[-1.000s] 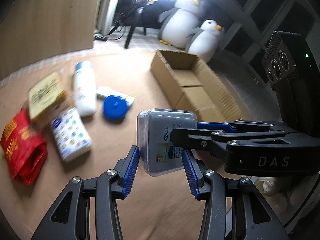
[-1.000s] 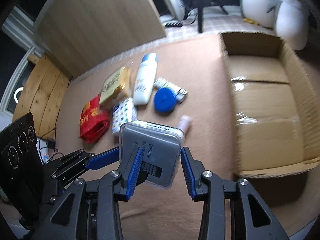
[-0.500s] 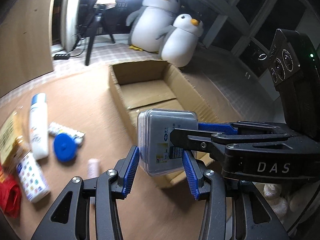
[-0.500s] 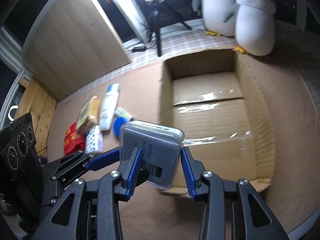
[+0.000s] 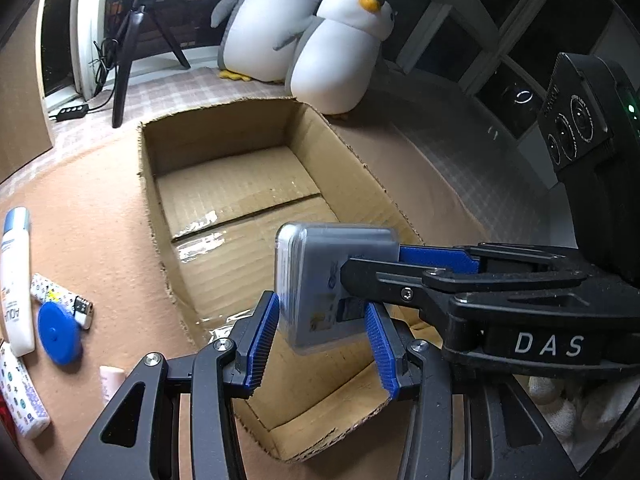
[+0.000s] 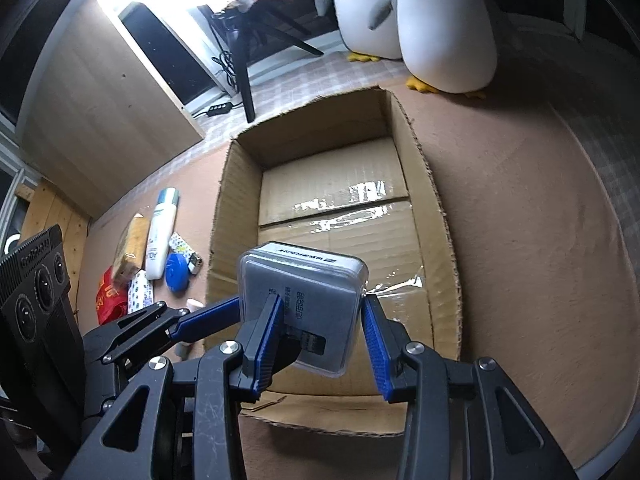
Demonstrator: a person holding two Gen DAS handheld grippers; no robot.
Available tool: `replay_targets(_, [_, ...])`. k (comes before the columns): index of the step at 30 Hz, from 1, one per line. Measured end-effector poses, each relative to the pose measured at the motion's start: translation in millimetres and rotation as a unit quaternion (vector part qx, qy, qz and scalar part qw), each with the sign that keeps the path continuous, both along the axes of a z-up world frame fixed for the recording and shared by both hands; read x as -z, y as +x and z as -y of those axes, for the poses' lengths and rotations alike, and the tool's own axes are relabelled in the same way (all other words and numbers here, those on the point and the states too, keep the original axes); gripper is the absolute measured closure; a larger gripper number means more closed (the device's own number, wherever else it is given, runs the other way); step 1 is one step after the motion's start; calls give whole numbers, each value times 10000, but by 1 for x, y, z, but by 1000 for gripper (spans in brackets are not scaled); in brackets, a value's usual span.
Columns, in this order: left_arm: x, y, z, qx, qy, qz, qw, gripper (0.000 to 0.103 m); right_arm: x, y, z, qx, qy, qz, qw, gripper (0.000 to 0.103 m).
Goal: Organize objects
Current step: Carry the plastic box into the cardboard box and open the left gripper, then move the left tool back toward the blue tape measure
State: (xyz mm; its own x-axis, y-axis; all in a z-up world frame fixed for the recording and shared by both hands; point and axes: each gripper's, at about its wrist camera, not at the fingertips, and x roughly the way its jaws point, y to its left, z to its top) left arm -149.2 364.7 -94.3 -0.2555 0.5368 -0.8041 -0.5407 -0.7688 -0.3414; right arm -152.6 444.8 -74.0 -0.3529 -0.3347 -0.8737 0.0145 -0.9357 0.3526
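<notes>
A clear plastic case (image 5: 320,276) with grey contents hangs over the near end of an open cardboard carton (image 5: 150,216). My left gripper (image 5: 322,340) is shut on the case, its blue pads pressing the two lower sides. The right gripper (image 5: 400,272) reaches in from the right and clamps the same case front and back. In the right wrist view the case (image 6: 308,292) sits between the right gripper's (image 6: 320,340) pads, and the left gripper (image 6: 208,320) comes in from the left. The carton (image 6: 436,208) has nothing in it, only a taped floor.
On the brown floor left of the carton lie a white bottle (image 5: 14,276), a blue round lid (image 5: 58,334), patterned packs (image 5: 22,396), a small pink tube (image 5: 112,380), a yellow packet (image 6: 130,246) and a red bag (image 6: 108,296). Two plush penguins (image 5: 336,52) and a tripod (image 5: 128,48) stand beyond the carton.
Both grippers, still shut on the case, have carried it to the right, from above the loose items to over the carton's near end. The carton now fills the middle of both views.
</notes>
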Motion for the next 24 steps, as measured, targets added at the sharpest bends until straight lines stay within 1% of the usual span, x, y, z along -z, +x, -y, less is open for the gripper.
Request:
replay_targets(1, [0, 0, 0, -11, -38, 33, 10000, 52, 0, 0, -1, 8, 23, -11, 10000, 64])
replay_targets(2, [1, 0, -1, -34, -79, 34, 10000, 46, 0, 0, 0, 24, 93, -24, 10000, 59])
replay_targets(3, [1, 0, 0, -50, -98, 10, 9999, 41, -1, 1, 0, 52, 174, -72, 9998, 55])
replay_targets(4, [1, 1, 1, -50, -113, -13, 9999, 40, -3, 1, 0, 68, 215, -113, 9997, 51])
replay_targets(5, [0, 2, 2, -47, -120, -15, 9999, 40, -4, 2, 0, 79, 234, -142, 9996, 49])
replay_targets(10, [-6, 10, 12, -36, -115, -71, 9999, 40, -5, 6, -1, 181, 200, -166, 9995, 47])
replay_targets(15, [-14, 19, 34, -114, -125, -123, 9998, 40, -8, 15, 8, 197, 252, -254, 9992, 46])
replay_targets(18, [-17, 25, 55, -195, -185, -152, 9995, 40, -12, 25, 13, 241, 289, -366, 9986, 46])
replay_targets(24, [-13, 25, 104, -546, -315, -41, 9980, 40, -20, 44, 24, 234, 143, -498, 9984, 46])
